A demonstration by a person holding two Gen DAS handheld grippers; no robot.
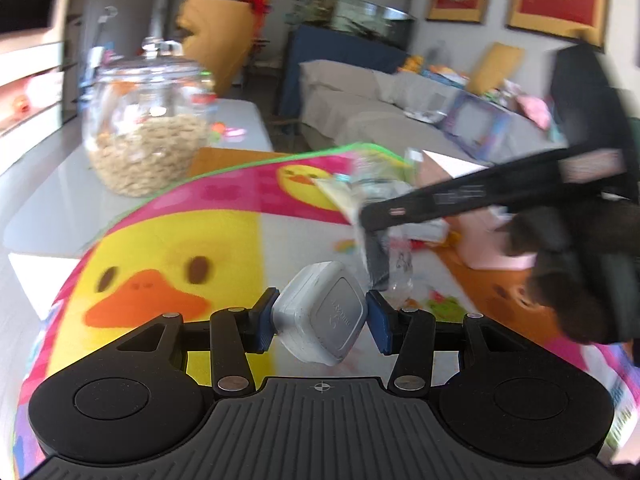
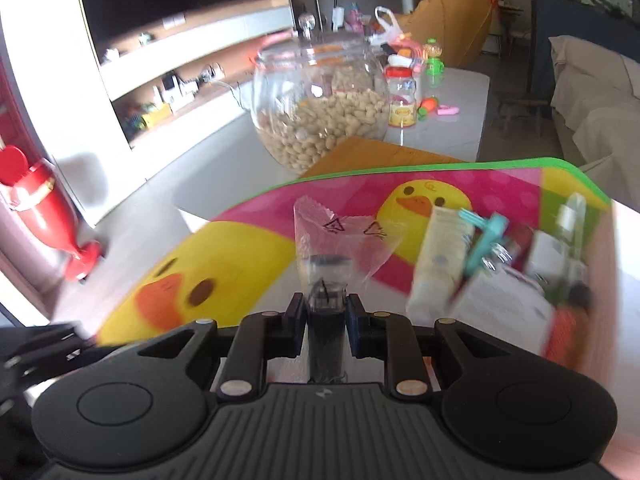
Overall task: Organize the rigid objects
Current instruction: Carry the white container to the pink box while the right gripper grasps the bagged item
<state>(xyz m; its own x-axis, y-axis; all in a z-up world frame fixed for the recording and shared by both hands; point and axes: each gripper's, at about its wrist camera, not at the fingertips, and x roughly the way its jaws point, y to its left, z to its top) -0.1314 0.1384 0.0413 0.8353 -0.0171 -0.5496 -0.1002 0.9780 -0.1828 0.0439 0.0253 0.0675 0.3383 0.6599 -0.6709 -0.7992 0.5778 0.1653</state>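
A grey-white case (image 1: 322, 314) is clamped in the left tool (image 1: 320, 318) above the duck mat (image 1: 168, 248). A dark bagged item (image 2: 325, 280) is clamped in the right tool (image 2: 325, 312), near the pink box (image 2: 604, 264) at right.

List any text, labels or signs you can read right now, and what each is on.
Grey case held by the left gripper: embossed lettering, unreadable.
Clear bag around the dark part in the right gripper: two triangle symbols, contents illegible.
Yellow-labelled jar: red logo, blurred.
White tube: print blurred.
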